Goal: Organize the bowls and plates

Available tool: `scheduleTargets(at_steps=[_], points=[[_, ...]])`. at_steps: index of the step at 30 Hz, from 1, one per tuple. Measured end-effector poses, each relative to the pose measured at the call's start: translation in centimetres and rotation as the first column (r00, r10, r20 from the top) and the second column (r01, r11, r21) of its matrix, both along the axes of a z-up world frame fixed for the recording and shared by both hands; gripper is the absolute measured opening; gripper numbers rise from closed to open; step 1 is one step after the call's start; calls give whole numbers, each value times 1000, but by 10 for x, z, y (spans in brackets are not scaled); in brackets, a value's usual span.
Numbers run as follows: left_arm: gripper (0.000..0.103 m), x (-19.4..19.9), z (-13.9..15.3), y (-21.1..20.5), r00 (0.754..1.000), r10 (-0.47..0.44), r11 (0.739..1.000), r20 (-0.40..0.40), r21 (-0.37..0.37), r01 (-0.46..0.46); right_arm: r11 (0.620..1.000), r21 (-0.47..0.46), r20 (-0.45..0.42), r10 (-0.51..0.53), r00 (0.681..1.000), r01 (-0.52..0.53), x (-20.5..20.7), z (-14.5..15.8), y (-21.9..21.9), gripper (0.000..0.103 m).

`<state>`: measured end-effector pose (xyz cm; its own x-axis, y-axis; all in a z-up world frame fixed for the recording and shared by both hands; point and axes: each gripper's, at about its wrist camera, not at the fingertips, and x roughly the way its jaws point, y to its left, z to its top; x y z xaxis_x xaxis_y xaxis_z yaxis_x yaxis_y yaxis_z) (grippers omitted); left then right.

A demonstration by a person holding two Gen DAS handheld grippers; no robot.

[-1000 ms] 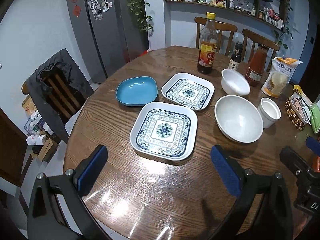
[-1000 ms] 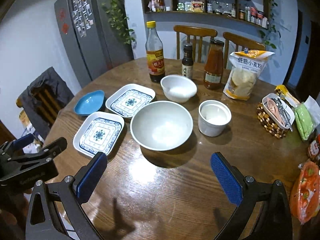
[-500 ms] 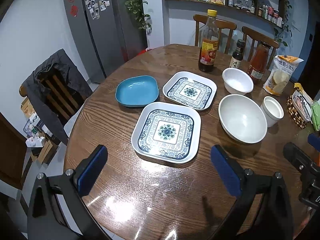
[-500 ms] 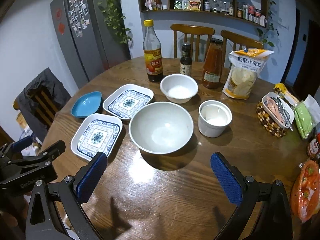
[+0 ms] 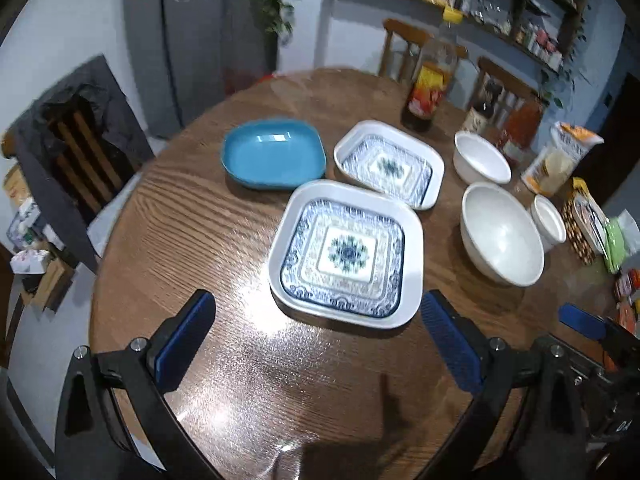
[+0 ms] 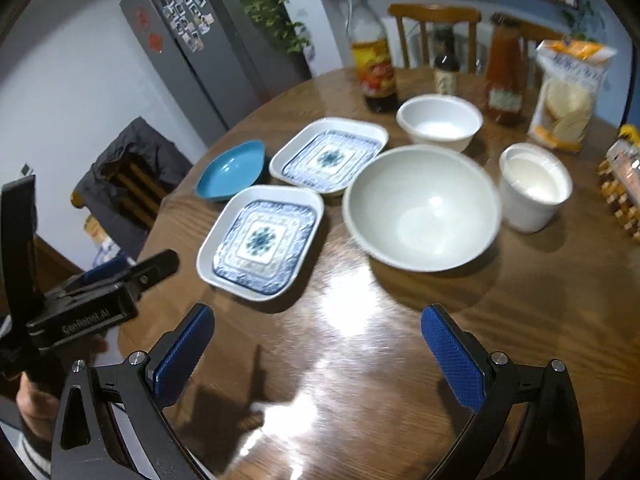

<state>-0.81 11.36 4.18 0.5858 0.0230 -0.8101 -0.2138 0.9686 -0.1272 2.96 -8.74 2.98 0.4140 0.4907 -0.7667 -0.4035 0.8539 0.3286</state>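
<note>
Round wooden table (image 6: pixel 400 360), glossy, glare patches on the near side. Far edge: tall yellow-capped sauce bottle (image 6: pixel 370 56), small dark bottle (image 6: pixel 446 68), red sauce bottle (image 6: pixel 504 76), flour bag (image 6: pixel 568 96) upright beside it. Beaded wooden basket (image 6: pixel 620 196) at the right edge. Behind: wooden chairs (image 6: pixel 434 20), grey fridge (image 6: pixel 192 48) with magnets, jacket-draped chair (image 5: pixel 76 132) on the left.

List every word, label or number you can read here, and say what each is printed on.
"GenRobot.AI": on the black body of the left gripper, seen in the right wrist view.
Flour bag: printed characters, too blurred to read.
Tall bottle, small dark bottle and red sauce bottle: labels blurred, unreadable.
Fridge: magnets and red signs, too small to read.
</note>
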Motion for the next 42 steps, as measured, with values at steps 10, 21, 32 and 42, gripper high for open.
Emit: scheduleTargets(at_steps=[10,21,32,42], points=[[93,38,-35,31,997,-55,996,-55,70,59,1000,-23,-34,-5,999,4,35,-35,51,103],[32,73,-64,48,985,-109,990,-135,69,119,995,-90,-93,-61,994,52,69,-65,80,53],[13,50,-57,46,978,-163,986,-134,18,167,997,-81,-139,-10,990,-1,54,-63,73,21],[15,1,-56,24,976,-164,986,-142,-14,163,998,-48,-221,31,975,-43,7,-72,40,23]])
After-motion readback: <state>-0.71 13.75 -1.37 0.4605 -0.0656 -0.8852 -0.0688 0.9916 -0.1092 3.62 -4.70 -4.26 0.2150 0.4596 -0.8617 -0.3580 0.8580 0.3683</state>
